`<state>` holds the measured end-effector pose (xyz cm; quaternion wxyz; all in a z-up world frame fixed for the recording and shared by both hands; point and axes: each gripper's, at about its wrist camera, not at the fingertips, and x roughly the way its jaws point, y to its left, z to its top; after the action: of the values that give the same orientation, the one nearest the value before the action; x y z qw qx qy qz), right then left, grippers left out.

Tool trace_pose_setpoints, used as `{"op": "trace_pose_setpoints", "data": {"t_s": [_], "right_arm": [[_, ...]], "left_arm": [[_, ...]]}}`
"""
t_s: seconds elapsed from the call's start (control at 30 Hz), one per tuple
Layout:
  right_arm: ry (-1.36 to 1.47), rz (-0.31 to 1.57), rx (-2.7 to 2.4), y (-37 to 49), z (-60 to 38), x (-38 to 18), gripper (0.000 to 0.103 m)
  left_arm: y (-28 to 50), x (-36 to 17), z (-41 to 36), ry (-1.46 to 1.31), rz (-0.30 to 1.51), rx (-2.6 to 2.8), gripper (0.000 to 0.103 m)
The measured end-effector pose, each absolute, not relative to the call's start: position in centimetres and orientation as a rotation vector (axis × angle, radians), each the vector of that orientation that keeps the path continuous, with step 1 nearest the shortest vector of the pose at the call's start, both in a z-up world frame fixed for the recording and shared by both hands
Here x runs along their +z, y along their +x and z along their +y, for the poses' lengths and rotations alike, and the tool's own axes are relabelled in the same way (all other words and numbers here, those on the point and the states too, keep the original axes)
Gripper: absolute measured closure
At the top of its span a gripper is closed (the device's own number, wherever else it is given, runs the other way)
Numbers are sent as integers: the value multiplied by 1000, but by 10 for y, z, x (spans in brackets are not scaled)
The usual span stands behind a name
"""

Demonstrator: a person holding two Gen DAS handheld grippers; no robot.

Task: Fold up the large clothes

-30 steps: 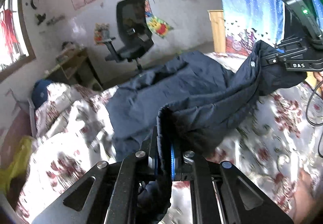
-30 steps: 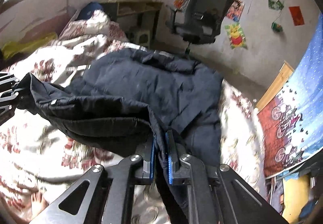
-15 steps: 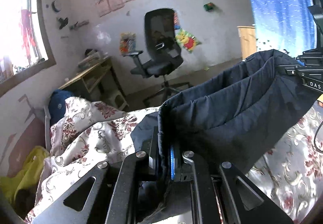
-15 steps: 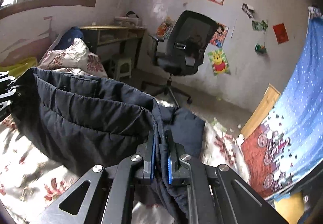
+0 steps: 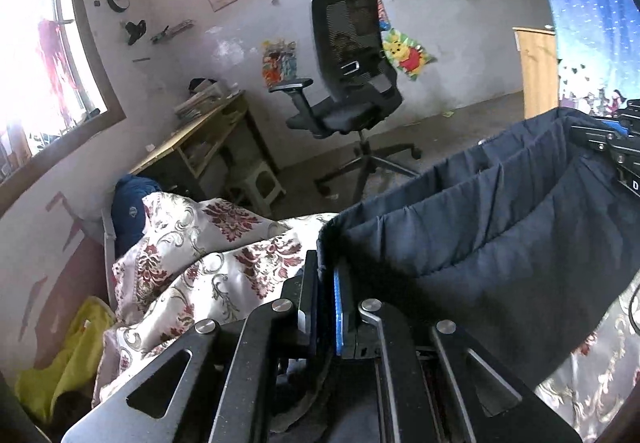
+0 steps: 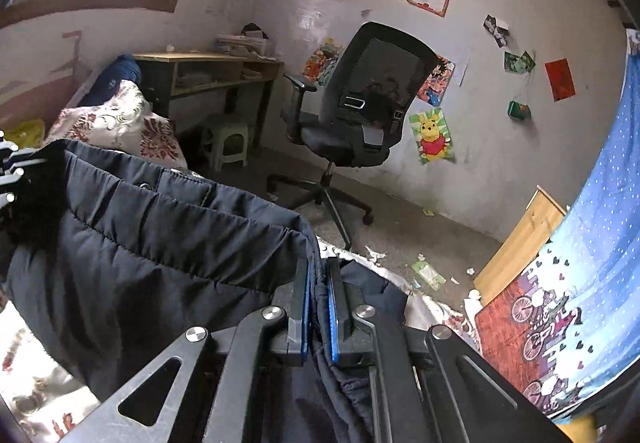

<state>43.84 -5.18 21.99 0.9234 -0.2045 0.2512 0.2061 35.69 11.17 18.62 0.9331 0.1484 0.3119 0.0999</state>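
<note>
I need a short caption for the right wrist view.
Right gripper clamps a navy padded jacket, stretched above the floral bedcover, office chair behind.

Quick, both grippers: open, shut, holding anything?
Left gripper: shut on the edge of the dark jacket.
Right gripper: shut on the jacket's other end.

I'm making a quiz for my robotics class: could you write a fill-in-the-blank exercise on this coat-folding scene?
1. Both the left hand-held gripper and the right hand-held gripper are shut on a dark navy ____.
2. The bedspread has a red ____ pattern.
3. The black office chair stands in front of a Winnie-the-____ poster.
4. A small plastic stool stands beside the wooden ____.

Missing words: jacket; floral; Pooh; desk
</note>
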Motion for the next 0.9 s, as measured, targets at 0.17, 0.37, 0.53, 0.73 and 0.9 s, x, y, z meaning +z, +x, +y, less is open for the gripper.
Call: {"op": "trace_pose_setpoints", "data": {"t_s": [0.17, 0.37, 0.53, 0.73, 0.9], "right_arm": [[-385, 511, 427, 455, -43, 213, 96], [-387, 494, 450, 468, -41, 204, 96], [-358, 491, 470, 481, -38, 200, 96], [-333, 503, 493, 498, -31, 187, 97], [-285, 490, 504, 517, -23, 185, 100]], "left_arm": [[372, 178, 118, 328, 646, 234, 99], [385, 172, 126, 286, 648, 255, 99], [394, 172, 128, 259, 652, 259, 99], [409, 159, 134, 249, 674, 257, 99], [426, 148, 132, 281, 686, 232, 99]]}}
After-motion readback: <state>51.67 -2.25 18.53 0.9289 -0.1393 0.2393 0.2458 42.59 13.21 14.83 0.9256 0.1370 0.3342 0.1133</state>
